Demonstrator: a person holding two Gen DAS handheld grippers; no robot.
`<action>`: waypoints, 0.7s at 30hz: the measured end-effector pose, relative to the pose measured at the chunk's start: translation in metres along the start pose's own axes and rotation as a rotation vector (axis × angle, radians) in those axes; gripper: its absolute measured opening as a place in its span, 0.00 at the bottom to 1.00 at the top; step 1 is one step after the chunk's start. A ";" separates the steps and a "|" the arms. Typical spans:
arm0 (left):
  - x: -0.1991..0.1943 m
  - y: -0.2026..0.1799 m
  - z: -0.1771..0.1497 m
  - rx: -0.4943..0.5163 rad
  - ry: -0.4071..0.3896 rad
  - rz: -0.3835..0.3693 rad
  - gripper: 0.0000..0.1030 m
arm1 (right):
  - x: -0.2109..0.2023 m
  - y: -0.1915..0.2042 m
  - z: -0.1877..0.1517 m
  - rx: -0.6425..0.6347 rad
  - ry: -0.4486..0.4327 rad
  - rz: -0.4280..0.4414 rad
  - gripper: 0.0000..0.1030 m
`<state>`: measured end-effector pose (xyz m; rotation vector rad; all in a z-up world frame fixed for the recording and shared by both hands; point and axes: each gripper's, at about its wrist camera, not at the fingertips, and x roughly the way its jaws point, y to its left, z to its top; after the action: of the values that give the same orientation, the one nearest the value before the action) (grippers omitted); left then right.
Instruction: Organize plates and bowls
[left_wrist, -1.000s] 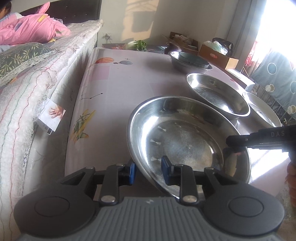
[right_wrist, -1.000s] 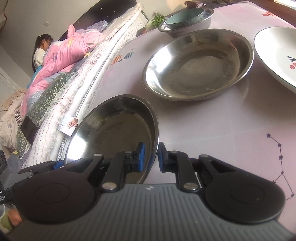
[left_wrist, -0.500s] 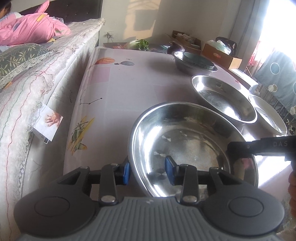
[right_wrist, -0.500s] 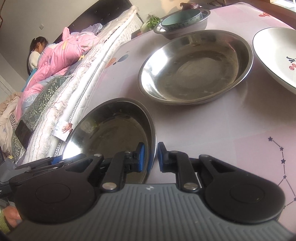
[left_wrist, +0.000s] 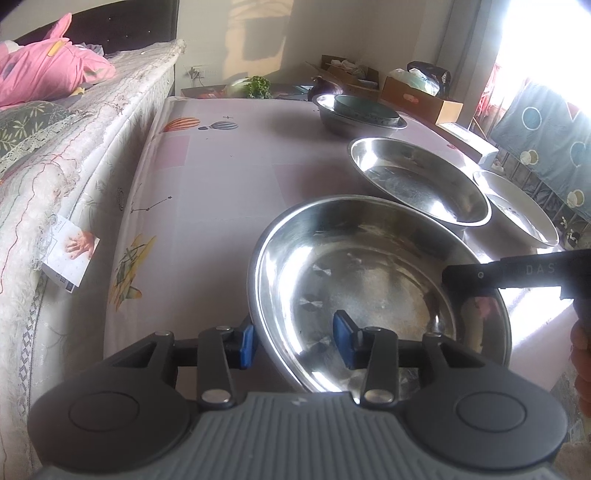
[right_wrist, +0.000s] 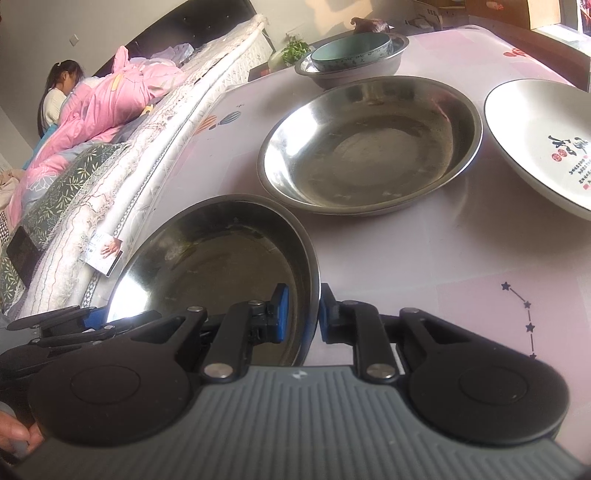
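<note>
bare tablecloth (left_wrist: 229, 173) left of steel plates, second steel plate (left_wrist: 417, 181) close ahead, mattress (left_wrist: 74, 177) flanking left

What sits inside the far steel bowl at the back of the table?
A teal bowl is nested inside the far steel bowl. The teal bowl's inside looks bare, though its near wall hides part of it; the steel bowl's floor beneath is covered.

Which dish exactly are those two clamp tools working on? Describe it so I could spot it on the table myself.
Start at the pink patterned tablecloth beside the bed. A line of dishes runs along it; the steel basin nearest its front edge is the one. Unlike the second steel basin and the white plate, it has the left gripper and right gripper straddling its rim.
</note>
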<state>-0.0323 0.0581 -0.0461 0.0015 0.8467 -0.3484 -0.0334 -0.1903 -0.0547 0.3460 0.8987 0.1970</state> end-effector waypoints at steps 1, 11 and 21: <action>0.000 -0.001 0.000 0.003 0.000 0.000 0.43 | 0.000 -0.001 0.000 0.002 -0.001 -0.001 0.16; 0.001 0.000 -0.001 0.003 0.001 -0.002 0.43 | 0.000 -0.004 0.000 0.013 -0.002 0.003 0.17; 0.002 0.002 -0.001 -0.004 -0.008 -0.002 0.43 | 0.002 -0.005 0.001 0.028 -0.002 0.011 0.17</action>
<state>-0.0306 0.0597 -0.0486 -0.0045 0.8391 -0.3486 -0.0315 -0.1944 -0.0571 0.3771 0.8988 0.1949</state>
